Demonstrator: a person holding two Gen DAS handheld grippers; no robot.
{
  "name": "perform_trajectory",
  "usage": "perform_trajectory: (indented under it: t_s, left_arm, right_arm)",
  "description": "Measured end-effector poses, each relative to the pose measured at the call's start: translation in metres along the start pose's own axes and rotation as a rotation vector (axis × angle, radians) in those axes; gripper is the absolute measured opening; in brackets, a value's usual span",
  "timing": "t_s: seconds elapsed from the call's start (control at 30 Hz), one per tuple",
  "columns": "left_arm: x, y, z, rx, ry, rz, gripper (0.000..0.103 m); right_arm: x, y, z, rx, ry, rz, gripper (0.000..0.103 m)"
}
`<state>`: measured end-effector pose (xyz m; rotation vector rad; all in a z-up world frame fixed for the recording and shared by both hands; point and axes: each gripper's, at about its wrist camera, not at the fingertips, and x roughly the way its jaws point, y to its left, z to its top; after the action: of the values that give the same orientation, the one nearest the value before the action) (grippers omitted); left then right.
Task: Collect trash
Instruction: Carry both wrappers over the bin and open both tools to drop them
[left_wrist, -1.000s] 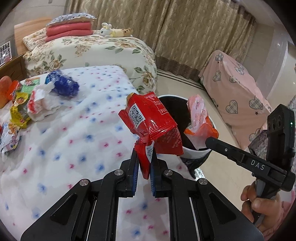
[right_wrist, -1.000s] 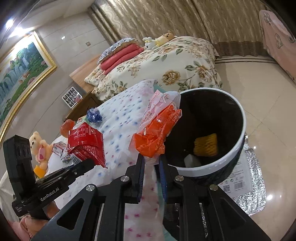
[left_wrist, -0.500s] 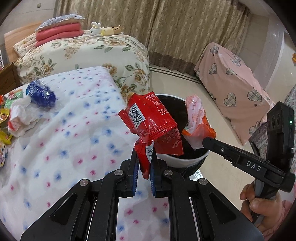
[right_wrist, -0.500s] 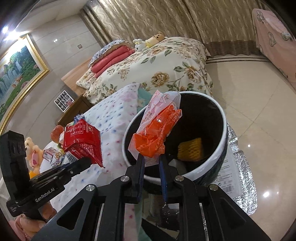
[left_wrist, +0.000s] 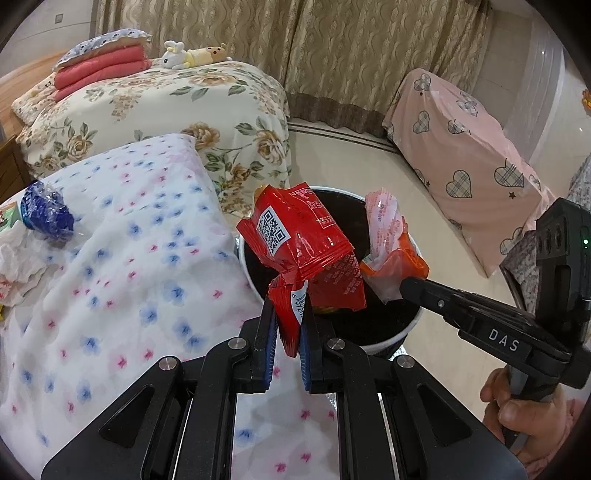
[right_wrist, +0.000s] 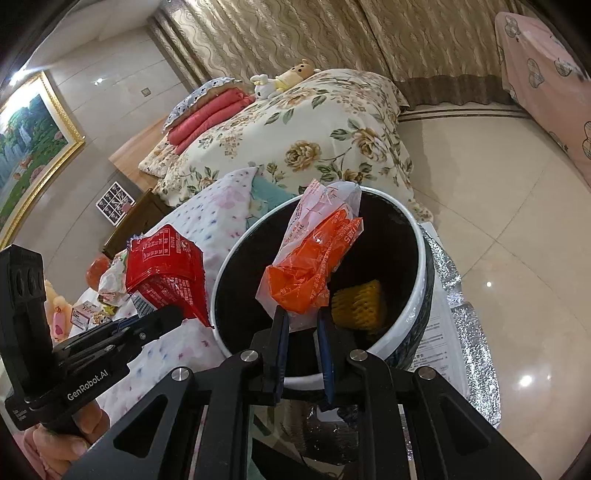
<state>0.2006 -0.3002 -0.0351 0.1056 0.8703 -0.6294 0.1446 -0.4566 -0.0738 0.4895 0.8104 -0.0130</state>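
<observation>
Both jaws are clenched on trash. On the left gripper (left_wrist: 288, 332) the blue pads pinch the crumpled bottom corner of a red packet (left_wrist: 301, 251), whose QR code faces the left wrist camera; the packet stands up from the pads and hangs over the near rim of the bin (left_wrist: 391, 339). The right gripper (right_wrist: 301, 332) grips the clear lower edge of an orange wrapper (right_wrist: 310, 273), which rises from the pads with its pale top leaning toward the bin's far rim. That wrapper sits over the bin's open mouth.

Seen from the right wrist, the bin (right_wrist: 413, 325) has a white rim and a black inside, and a yellow foam net (right_wrist: 360, 304) lies at its bottom. The red packet (right_wrist: 166, 269) is just left of the rim there, at the tip of the left gripper (right_wrist: 173, 317). From the left wrist the right gripper (left_wrist: 410, 290) reaches in from the right, a hand (left_wrist: 524, 410) wrapped around its handle, the orange wrapper (left_wrist: 391, 254) just beside the red packet.

The bin stands on the floor against a white cloth (left_wrist: 122, 280) with blue and pink flowers. More trash lies on that cloth at the far left: a blue wrapper (left_wrist: 46, 216) and crumpled white paper (left_wrist: 20, 264). Behind is a floral bed (left_wrist: 166, 107) with red folded blankets (left_wrist: 99, 72) and a soft toy (left_wrist: 192, 57). A silver foil sheet (right_wrist: 465, 332) lies on the floor under the bin.
</observation>
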Motion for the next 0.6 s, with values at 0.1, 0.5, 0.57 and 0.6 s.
perform_trajectory:
  t_s: [0.1, 0.5, 0.57, 0.6]
  left_arm:
    - [0.005, 0.0, 0.003, -0.007, 0.01, -0.003, 0.01]
    - [0.013, -0.001, 0.006, -0.011, 0.029, -0.007, 0.019]
    - [0.014, -0.001, 0.006, -0.011, 0.03, 0.002, 0.039]
    - [0.013, -0.001, 0.005, -0.013, 0.026, 0.007, 0.044]
  right_arm:
    - [0.001, -0.001, 0.002, -0.001, 0.0, -0.003, 0.016]
    - [0.007, -0.007, 0.004, 0.012, 0.017, -0.014, 0.017]
    - [0.006, -0.009, 0.004, 0.023, 0.013, -0.022, 0.02]
    - [0.006, -0.01, 0.005, 0.027, 0.01, -0.024, 0.021]
